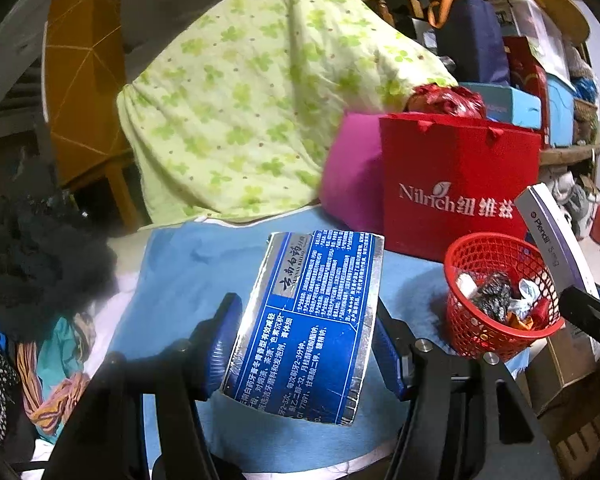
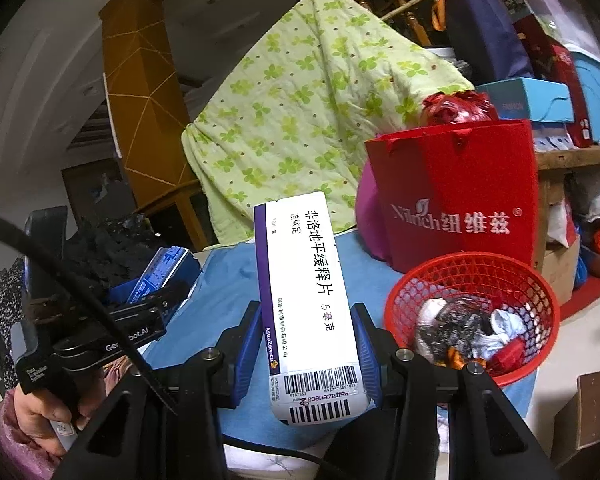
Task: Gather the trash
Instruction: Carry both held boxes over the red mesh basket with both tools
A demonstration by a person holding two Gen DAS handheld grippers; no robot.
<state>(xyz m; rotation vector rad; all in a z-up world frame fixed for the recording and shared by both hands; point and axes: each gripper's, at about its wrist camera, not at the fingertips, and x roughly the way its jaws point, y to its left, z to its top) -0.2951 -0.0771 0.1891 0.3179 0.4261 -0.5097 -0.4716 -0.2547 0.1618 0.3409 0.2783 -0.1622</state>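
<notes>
Left wrist view is partly blocked by what its own left gripper (image 1: 304, 344) pinches: a flattened blue and silver toothpaste box (image 1: 306, 320), clamped between the blue pads above a blue cloth (image 1: 188, 264) and hiding the cloth behind it. To its right stands a red mesh basket (image 1: 500, 294) holding crumpled wrappers whose kinds are hard to make out; a black part of the other tool cuts off the basket's right edge. Right wrist view shows the right gripper (image 2: 306, 354) pressed onto a white and purple medicine box (image 2: 306, 304), held upright, its lower end curving out of focus. That view alone shows the person's left hand (image 2: 40, 416) on the other tool's handle, with only a corner of the toothpaste box (image 2: 160, 274) visible. The basket (image 2: 470, 312) sits just right of the medicine box, in front of a red paper bag (image 2: 456, 196). A green floral quilt (image 2: 300, 108) fills the background.
</notes>
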